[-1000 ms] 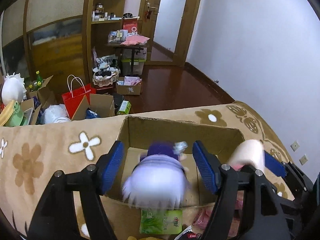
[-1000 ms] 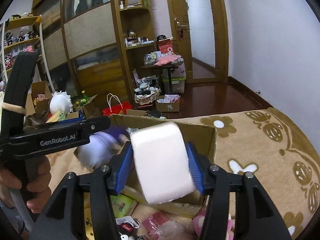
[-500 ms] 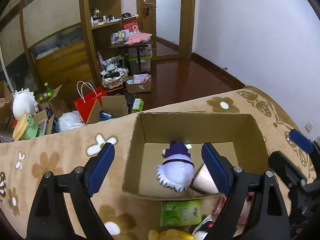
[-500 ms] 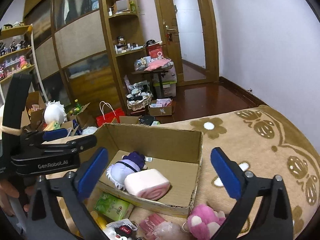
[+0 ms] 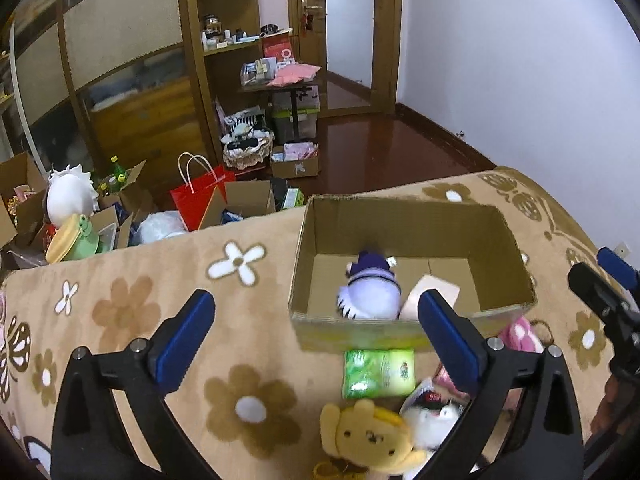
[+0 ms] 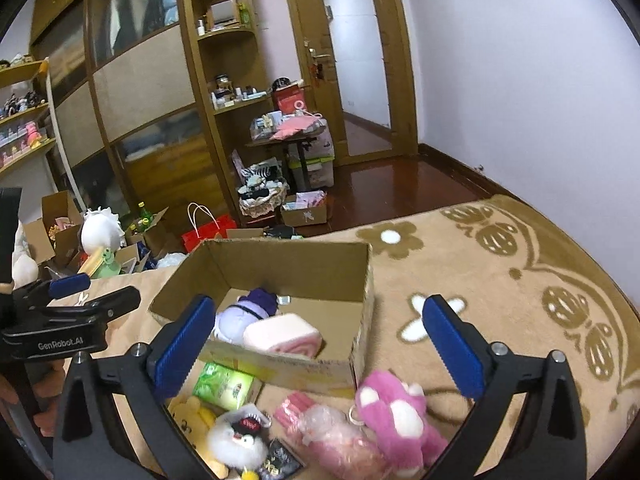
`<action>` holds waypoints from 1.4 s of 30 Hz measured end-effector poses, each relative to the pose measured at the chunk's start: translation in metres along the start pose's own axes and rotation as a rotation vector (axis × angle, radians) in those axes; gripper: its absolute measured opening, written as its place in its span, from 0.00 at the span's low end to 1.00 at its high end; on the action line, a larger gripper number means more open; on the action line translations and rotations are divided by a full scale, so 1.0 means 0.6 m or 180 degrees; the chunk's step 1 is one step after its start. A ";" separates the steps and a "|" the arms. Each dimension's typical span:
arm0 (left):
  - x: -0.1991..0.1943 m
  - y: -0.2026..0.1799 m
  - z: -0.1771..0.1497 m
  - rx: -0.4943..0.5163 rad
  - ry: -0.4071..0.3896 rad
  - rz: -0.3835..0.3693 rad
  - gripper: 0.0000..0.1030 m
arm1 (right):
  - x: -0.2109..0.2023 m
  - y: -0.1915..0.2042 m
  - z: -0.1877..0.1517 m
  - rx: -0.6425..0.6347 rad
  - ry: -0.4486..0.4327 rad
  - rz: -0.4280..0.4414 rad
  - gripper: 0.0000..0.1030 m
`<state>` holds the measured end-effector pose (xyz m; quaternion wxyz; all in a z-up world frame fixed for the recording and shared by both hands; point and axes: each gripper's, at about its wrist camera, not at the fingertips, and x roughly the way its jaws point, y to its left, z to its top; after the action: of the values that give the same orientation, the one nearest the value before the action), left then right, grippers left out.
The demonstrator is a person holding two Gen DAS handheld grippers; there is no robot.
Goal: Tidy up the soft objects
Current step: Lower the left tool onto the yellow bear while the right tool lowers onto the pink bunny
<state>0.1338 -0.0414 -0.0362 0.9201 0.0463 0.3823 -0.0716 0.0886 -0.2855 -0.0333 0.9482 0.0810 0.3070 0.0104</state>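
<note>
Cardboard makes the open box (image 6: 280,276) that sits on the tan flower blanket (image 6: 500,280), and its top is open so soft things can drop straight in. Two toys already lie on its floor: a purple and white plush doll (image 6: 244,316) and, touching it, a pink and white roll-cake squishy (image 6: 282,338). The left gripper (image 5: 316,338) has just been opening its jaws and they stand wide with nothing between them. The right gripper (image 6: 320,346) is spread wide too and holds nothing, its jaws having opened within the last second. That fits toys that have been let go into the box. More soft things wait on the blanket just in front of the box, close by so they are easy to reach: a yellow bear plush (image 5: 370,438), a fluffy white plush (image 6: 236,438), a pink plush with white spots (image 6: 396,412), a pink bagged item (image 6: 320,428) and a green tissue pack (image 6: 224,386) that rests against the box wall. I think one of these comes next, and the pink plush lies nearest the right gripper.
</note>
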 end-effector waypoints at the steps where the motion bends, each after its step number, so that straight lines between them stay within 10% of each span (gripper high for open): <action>1: -0.003 0.000 -0.004 0.0017 -0.0006 0.0042 0.99 | -0.003 -0.002 -0.005 0.0009 0.0016 -0.0016 1.00; 42: 0.134 -0.018 -0.161 -0.0322 0.1191 -0.0083 0.99 | 0.109 -0.072 -0.122 0.0436 0.0710 -0.0350 1.00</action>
<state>0.1212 -0.0462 -0.1616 0.8331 0.0075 0.5504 -0.0543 0.0974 -0.3131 -0.1366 0.8996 0.1269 0.4144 -0.0536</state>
